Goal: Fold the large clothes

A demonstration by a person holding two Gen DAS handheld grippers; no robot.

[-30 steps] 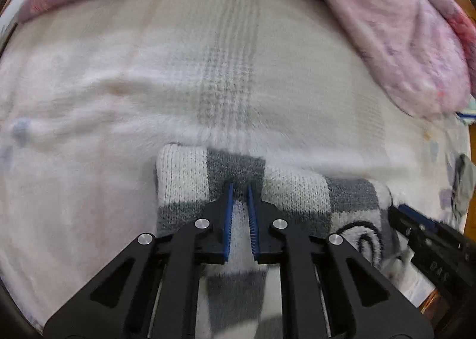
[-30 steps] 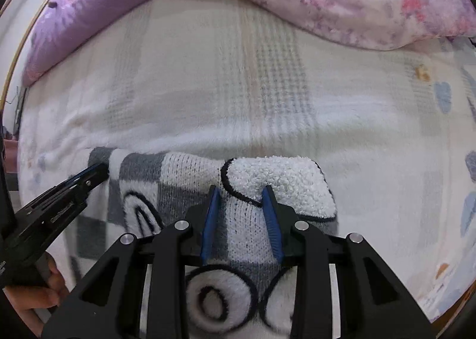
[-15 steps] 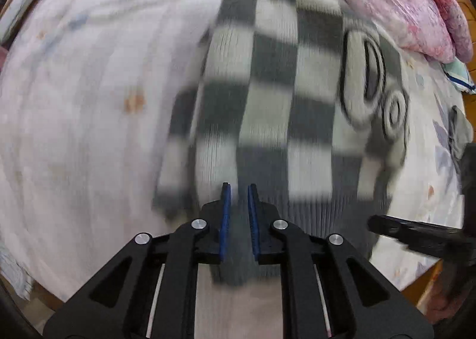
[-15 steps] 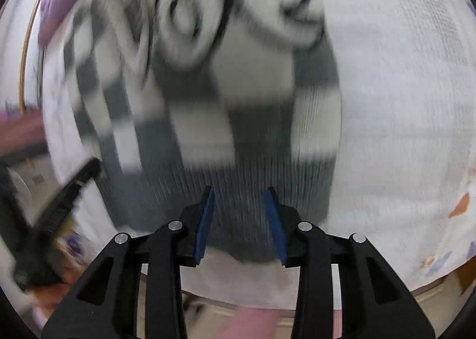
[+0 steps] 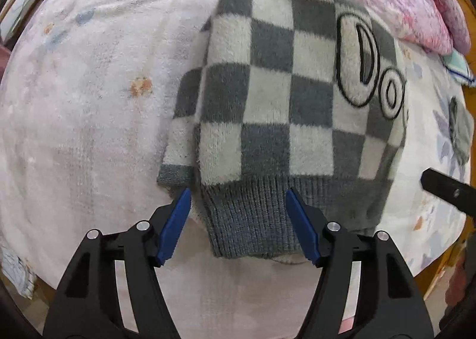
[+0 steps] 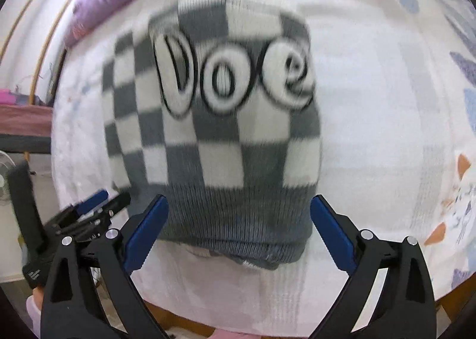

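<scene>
Both tongs, left [image 5: 238,220] and right [image 6: 238,229], are opening wide above the ribbed hem of the grey-and-white checked knit sweater [image 5: 282,101], released folded on the pale fleece-covered bed [image 5: 89,101]. Next likely: another fold or smoothing.

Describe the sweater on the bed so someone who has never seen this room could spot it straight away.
Start at the bed with the pale fleecy blanket and the pink floral quilt bunched at its far side. On the blanket near the front edge lies the folded sweater. It alone has a grey and white checkerboard, a ribbed grey hem and big black-outlined bubble letters.
</scene>
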